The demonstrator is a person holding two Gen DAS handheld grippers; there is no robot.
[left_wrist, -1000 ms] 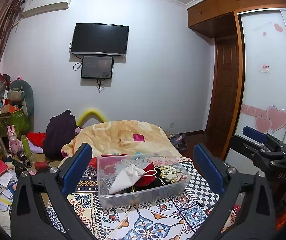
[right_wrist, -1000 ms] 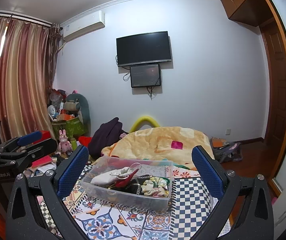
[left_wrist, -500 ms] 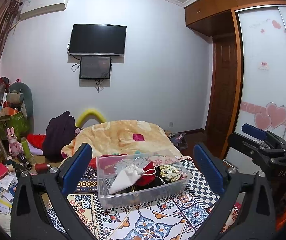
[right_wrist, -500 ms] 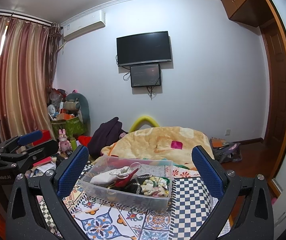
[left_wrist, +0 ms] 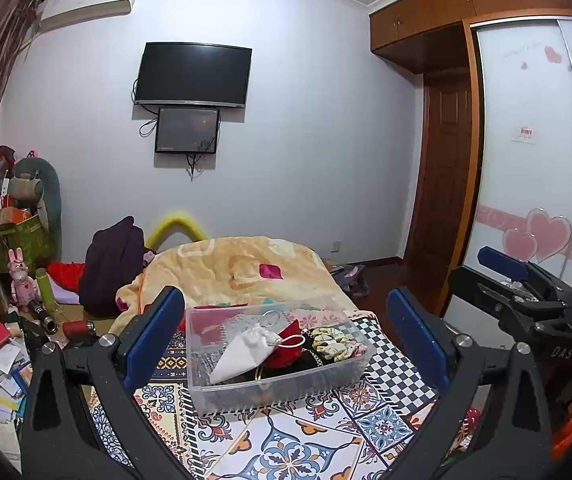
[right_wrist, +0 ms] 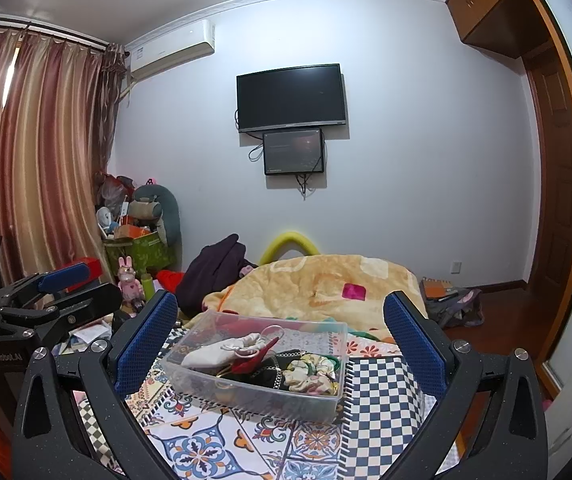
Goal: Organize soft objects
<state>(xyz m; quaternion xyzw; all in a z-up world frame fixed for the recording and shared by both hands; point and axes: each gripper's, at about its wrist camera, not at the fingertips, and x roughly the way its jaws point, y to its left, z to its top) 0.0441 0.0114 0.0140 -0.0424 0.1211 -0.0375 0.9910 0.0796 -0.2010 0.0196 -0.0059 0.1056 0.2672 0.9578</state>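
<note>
A clear plastic box (left_wrist: 286,388) stands on a patterned cloth. It holds a white drawstring pouch (left_wrist: 242,354), a red pouch (left_wrist: 286,340), a floral scrunchie (left_wrist: 332,340) and dark items. The box also shows in the right wrist view (right_wrist: 270,396), with the white pouch (right_wrist: 218,350) and scrunchie (right_wrist: 306,376) inside. My left gripper (left_wrist: 286,320) is open and empty, held above and in front of the box. My right gripper (right_wrist: 282,320) is open and empty, likewise in front of the box. Each gripper shows at the edge of the other's view.
The patterned cloth (left_wrist: 286,448) covers the surface under the box. A yellow blanket (left_wrist: 238,268) lies behind it. A dark bag (left_wrist: 114,264) and cluttered toys and books (left_wrist: 2,320) are at the left. A wardrobe (left_wrist: 534,160) and a door (left_wrist: 442,184) stand at the right.
Both grippers stay open with only a slight shift of view. The box and its contents have not moved.
</note>
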